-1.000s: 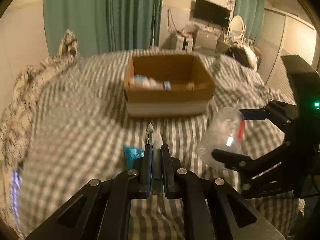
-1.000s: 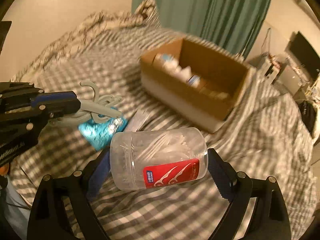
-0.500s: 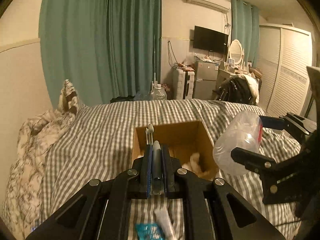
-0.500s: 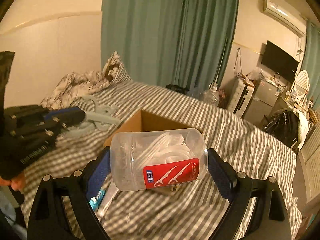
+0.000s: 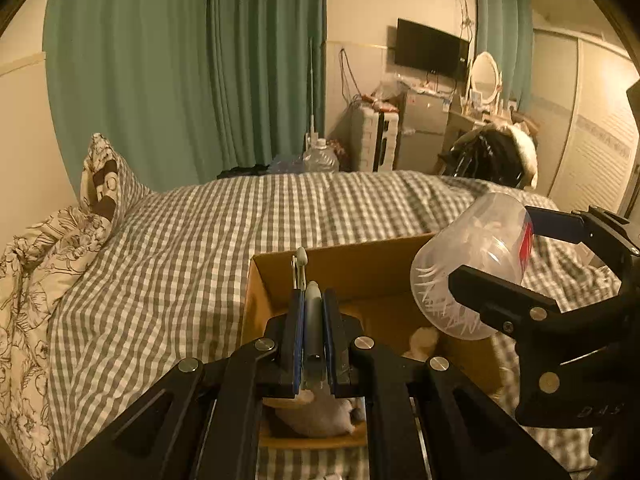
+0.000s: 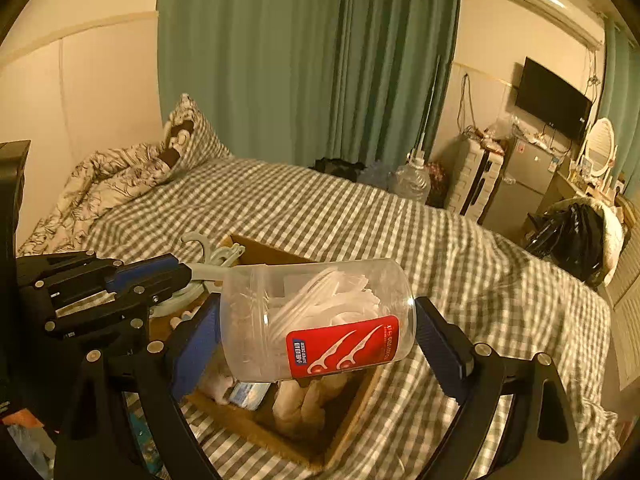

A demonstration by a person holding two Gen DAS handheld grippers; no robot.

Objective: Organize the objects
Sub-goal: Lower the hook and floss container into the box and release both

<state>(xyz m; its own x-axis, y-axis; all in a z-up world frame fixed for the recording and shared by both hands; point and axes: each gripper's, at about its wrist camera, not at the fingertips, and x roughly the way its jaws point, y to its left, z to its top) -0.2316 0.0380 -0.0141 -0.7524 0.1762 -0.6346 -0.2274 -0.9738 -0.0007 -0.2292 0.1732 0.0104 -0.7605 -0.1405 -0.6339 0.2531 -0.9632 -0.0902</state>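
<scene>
My left gripper [image 5: 311, 312] is shut on a pale grey plastic hanger [image 5: 310, 320], held edge-on over the open cardboard box [image 5: 352, 268]; the hanger's hook [image 6: 208, 250] shows in the right wrist view. My right gripper [image 6: 316, 328] is shut on a clear plastic jar of floss picks [image 6: 320, 318] with a red label, held on its side above the box [image 6: 256, 252]. The jar [image 5: 468, 264] hangs over the box's right side in the left wrist view. The box holds soft pale items [image 6: 304, 400] and a small packet.
The box stands on a bed with a grey checked cover [image 5: 180, 248]. A patterned pillow and quilt [image 5: 52, 240] lie at the left. Green curtains [image 5: 180, 60], a water bottle [image 6: 412, 180], a fridge and a wall TV stand beyond the bed.
Both grippers have risen and moved forward with their loads, from low over the bed before the box to above the box's opening. Both views now look level across the room.
</scene>
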